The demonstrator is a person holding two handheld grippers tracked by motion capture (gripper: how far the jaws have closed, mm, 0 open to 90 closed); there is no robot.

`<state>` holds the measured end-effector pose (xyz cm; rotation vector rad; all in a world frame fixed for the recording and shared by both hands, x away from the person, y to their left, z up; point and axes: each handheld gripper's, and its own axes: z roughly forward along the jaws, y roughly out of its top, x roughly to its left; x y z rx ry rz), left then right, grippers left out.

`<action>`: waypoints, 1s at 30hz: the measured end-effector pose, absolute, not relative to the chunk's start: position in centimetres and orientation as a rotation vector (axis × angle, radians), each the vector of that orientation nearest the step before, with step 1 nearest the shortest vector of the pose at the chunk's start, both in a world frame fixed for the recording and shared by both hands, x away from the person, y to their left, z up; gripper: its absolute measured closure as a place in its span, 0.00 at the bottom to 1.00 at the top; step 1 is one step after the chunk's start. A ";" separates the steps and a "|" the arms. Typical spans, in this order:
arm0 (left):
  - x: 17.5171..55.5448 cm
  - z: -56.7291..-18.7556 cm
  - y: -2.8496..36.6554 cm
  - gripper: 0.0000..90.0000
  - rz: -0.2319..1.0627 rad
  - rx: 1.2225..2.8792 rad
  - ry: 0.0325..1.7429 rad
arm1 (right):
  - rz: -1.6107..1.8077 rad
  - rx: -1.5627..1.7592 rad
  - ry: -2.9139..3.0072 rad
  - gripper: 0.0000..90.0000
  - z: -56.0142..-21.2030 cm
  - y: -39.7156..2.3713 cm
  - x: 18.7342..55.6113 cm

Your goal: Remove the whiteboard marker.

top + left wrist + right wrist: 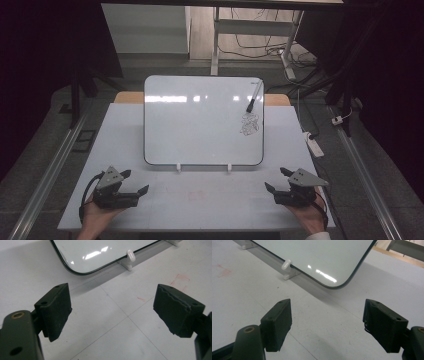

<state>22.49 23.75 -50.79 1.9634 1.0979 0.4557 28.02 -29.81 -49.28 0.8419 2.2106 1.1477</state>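
- White and glossy, the whiteboard (200,122) stood propped on two small white clips (178,167) at the middle of the table (120,150), leaning back, its wide side running left to right
- Black scribbles (250,124) marked the board's right part, below the top right corner; no letters or words could be read in them, and no brand or label showed anywhere
- A marker (254,96) lay against the board just above the scribbles, slanted, its dark tip down and to the left, its pale barrel rising toward the top right corner
- The left gripper (136,182) rested at the near left of the table, jaws spread apart and holding nothing; in the left gripper view the board's lower left corner (72,269) sat ahead of it
- The right gripper (277,179) rested at the near right, jaws likewise wide apart and empty; its own view looked up at the board's lower right corner (337,285)
- Both grippers sat well short of the board's bottom edge, apart from it
- The marker and scribbles lay ahead of the right gripper and up the board, so that hand seemed the nearer one; a reach for the marker would likely need the jaws turned across its slanted barrel
- Faint red marks (181,280) stained the table between the two grippers
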 end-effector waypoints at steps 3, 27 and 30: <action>22.5 -50.8 23.6 0.17 0.455 1.964 1.097 | 1.149 0.846 2.210 0.26 -49.3 -29.8 28.0; 22.4 -50.9 22.9 0.18 0.458 1.982 1.099 | 1.182 0.914 2.163 0.30 -47.4 -28.0 28.1; 22.4 -51.0 23.0 0.18 0.457 1.984 1.094 | 1.178 0.966 2.129 0.32 -46.1 -27.2 29.1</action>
